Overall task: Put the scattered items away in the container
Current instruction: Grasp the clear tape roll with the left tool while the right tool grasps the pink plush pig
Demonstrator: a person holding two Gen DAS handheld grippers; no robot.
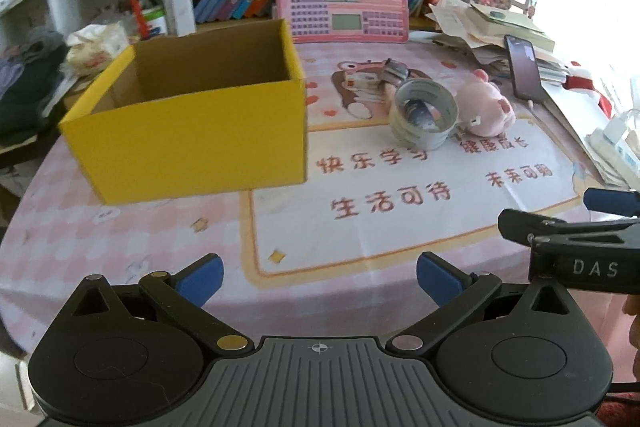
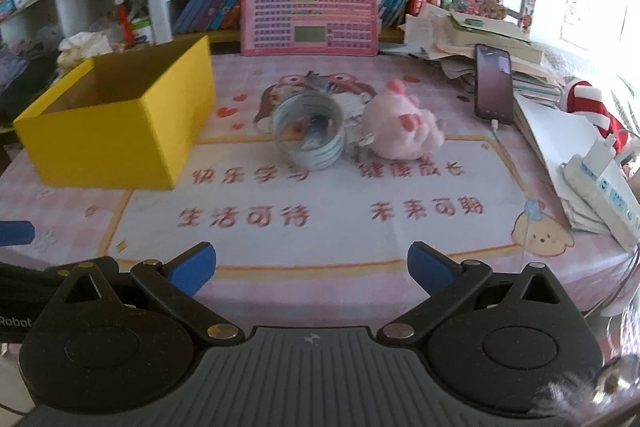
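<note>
An open yellow cardboard box (image 1: pixel 188 143) (image 2: pixel 120 139) stands on the left of the table; its inside looks bare. A roll of tape (image 1: pixel 424 117) (image 2: pixel 310 131) lies tilted mid-table, with a pink plush pig (image 1: pixel 486 103) (image 2: pixel 404 129) touching its right side. A small dark item (image 1: pixel 396 71) (image 2: pixel 318 81) lies just behind the roll. My left gripper (image 1: pixel 318 281) is open and empty near the table's front edge. My right gripper (image 2: pixel 312 269) is open and empty, also at the front edge, and shows at the right of the left wrist view (image 1: pixel 576 239).
A pink patterned tablecloth (image 2: pixel 320 227) covers the table. A pink learning pad (image 2: pixel 310 13) leans on bookshelves at the back. A phone (image 2: pixel 494 85) leans on a paper stack (image 2: pixel 472 35) at the right. A power strip (image 2: pixel 604 187) lies at the far right.
</note>
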